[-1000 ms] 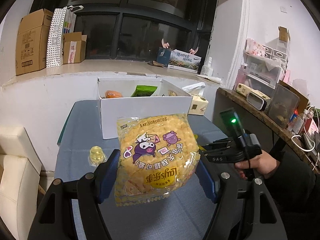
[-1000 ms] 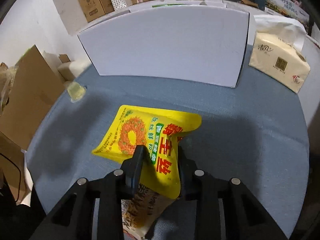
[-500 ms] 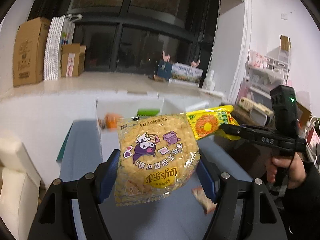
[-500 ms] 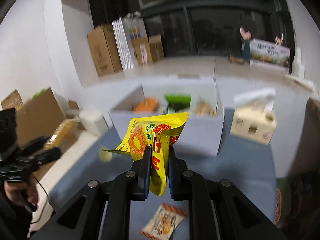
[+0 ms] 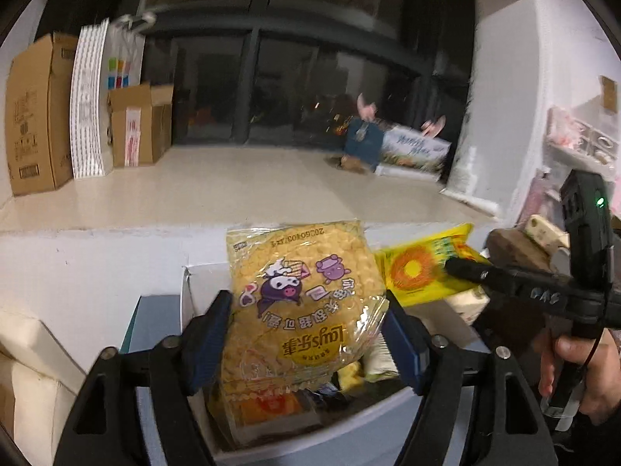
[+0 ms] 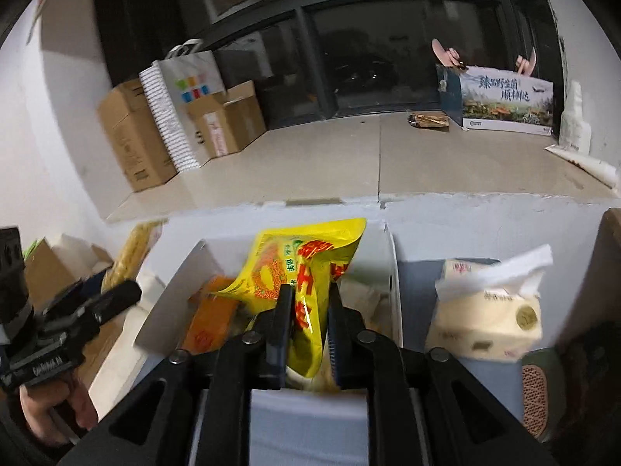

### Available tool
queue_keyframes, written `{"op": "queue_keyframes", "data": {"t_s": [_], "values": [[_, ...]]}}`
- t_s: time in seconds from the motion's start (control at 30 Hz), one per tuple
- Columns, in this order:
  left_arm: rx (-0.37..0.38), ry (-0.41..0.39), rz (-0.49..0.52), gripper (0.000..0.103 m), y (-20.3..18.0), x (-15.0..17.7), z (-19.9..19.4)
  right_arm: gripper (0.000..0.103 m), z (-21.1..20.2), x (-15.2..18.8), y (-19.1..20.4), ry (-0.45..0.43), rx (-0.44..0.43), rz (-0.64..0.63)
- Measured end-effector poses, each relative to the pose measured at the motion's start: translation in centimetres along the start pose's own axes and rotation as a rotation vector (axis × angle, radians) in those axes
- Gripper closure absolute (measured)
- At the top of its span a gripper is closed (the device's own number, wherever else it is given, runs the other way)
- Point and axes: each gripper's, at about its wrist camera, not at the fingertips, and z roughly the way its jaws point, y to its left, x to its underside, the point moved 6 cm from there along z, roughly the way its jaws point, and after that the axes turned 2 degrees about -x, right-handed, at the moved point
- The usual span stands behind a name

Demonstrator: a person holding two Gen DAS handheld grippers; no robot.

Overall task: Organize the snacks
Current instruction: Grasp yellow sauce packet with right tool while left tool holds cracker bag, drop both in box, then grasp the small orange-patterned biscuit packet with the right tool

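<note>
My left gripper (image 5: 306,330) holds a round yellow corn snack pack (image 5: 302,295) with a cartoon print, over the open white box (image 5: 186,283). Its jaws are opening, but both pads still touch the pack's sides. My right gripper (image 6: 308,310) grips a yellow pouch (image 6: 306,256) with red lettering above the same white box (image 6: 170,283). Those jaws are opening too, with the pouch upright between the pads. In the left wrist view the right gripper (image 5: 454,266) and its yellow pouch (image 5: 415,275) hang just right of my pack. The left gripper (image 6: 124,295) shows at the far left.
Several snack packs lie in the box, an orange one (image 6: 209,318) among them. A tissue pack (image 6: 485,318) stands right of the box. Cardboard boxes (image 6: 136,143) and a paper bag (image 6: 186,89) sit on the window ledge behind. A hand (image 5: 574,365) holds the right gripper.
Both grippers have risen and moved forward from the table to above the white box, each carrying its pack. The right gripper lifted the yellow pouch off the tabletop.
</note>
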Motion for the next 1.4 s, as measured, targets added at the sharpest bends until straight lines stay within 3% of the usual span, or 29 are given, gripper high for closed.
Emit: {"op": "queue_keyframes", "data": {"t_s": [0.03, 0.07, 0.13, 0.37, 0.63, 0.8, 0.93, 1.17, 1.4], "values": [[-0.011, 0.034, -0.022, 0.0, 0.5, 0.1, 0.8, 0.03, 0.6, -0.2, -0.5, 0.01, 0.003, 0.025], [-0.018, 0.038, -0.035, 0.0, 0.9, 0.1, 1.1, 0.001, 1.2, -0.2, -0.9, 0.03, 0.002, 0.055], [-0.028, 0.042, -0.032, 0.0, 1.3, 0.4, 1.2, 0.0, 1.9, 0.0, -1.4, 0.066, 0.003, 0.093], [-0.045, 0.043, -0.004, 0.0, 1.8, 1.8, -0.5, 0.0, -0.8, 1.2, -0.1, 0.032, 0.007, 0.013], [-0.001, -0.026, 0.036, 0.0, 0.9, 4.7, -8.1, 0.0, -8.3, 4.3, 3.7, -0.043, -0.023, -0.099], [0.026, -0.037, 0.046, 0.0, -1.2, 9.3, -13.0, 0.0, -12.4, 8.1, 4.9, -0.056, -0.048, -0.116], [0.022, -0.014, 0.058, 0.0, -2.3, 13.4, -15.0, 0.0, -14.2, 13.3, 5.0, -0.012, -0.021, -0.118], [0.043, 0.057, -0.025, 0.0, -2.9, 19.4, -16.5, 0.0, -15.0, 22.1, 3.8, 0.081, 0.019, -0.043], [0.022, 0.067, -0.006, 0.0, -3.4, 20.9, -17.5, 0.0, -11.5, 25.5, 3.7, 0.236, 0.08, -0.039]]}}
